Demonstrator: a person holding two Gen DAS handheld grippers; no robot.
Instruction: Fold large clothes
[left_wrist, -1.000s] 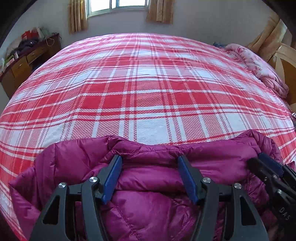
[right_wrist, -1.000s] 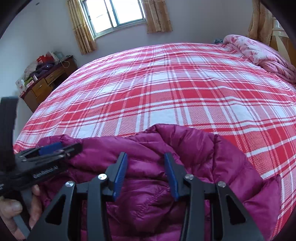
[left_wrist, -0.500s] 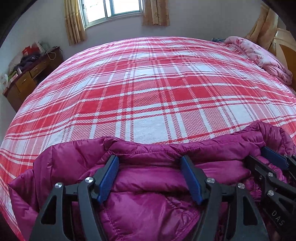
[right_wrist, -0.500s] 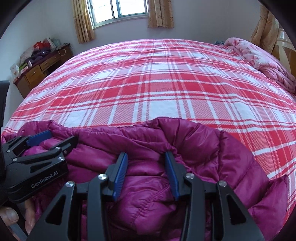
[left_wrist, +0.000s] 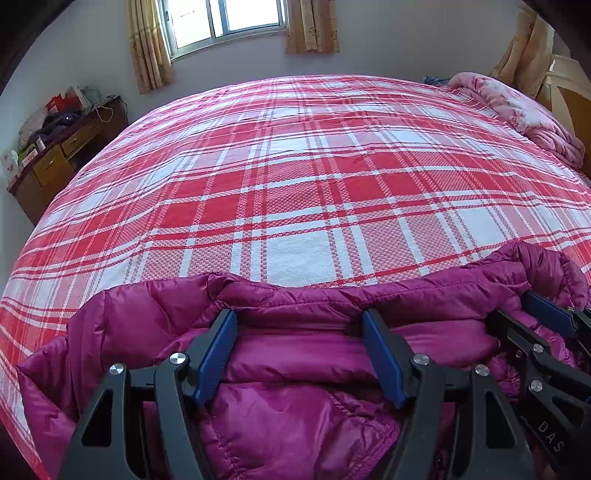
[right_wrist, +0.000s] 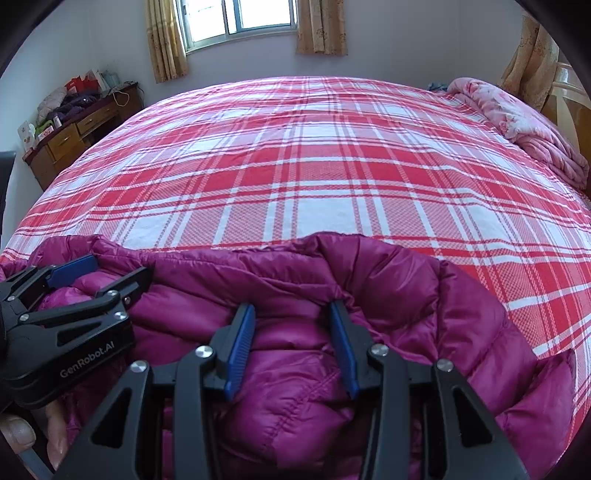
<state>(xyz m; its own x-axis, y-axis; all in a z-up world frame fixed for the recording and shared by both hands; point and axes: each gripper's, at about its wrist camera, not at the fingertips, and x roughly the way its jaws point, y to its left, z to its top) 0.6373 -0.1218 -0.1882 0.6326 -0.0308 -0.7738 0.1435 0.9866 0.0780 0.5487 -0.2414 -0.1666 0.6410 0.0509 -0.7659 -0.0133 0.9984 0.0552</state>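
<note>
A magenta down jacket (left_wrist: 295, 373) lies bunched at the near edge of the bed; it also shows in the right wrist view (right_wrist: 369, 314). My left gripper (left_wrist: 299, 321) is open, its blue-padded fingers wide apart around a puffy fold of the jacket. My right gripper (right_wrist: 291, 310) is open with a narrower gap, its fingers resting on either side of a jacket fold. The right gripper also shows at the right edge of the left wrist view (left_wrist: 532, 314), and the left gripper shows at the left of the right wrist view (right_wrist: 99, 269). The two grippers are side by side.
The bed carries a red and white plaid cover (left_wrist: 314, 184). A pink quilt (left_wrist: 517, 110) is heaped at the far right by a wooden headboard (left_wrist: 569, 96). A cluttered wooden desk (left_wrist: 55, 155) stands at the left wall under a curtained window (left_wrist: 229, 18).
Both grippers have tilted up and drawn back a little, so more of the wall and window shows. The jacket edge has shifted slightly. Jaw openings look unchanged.
</note>
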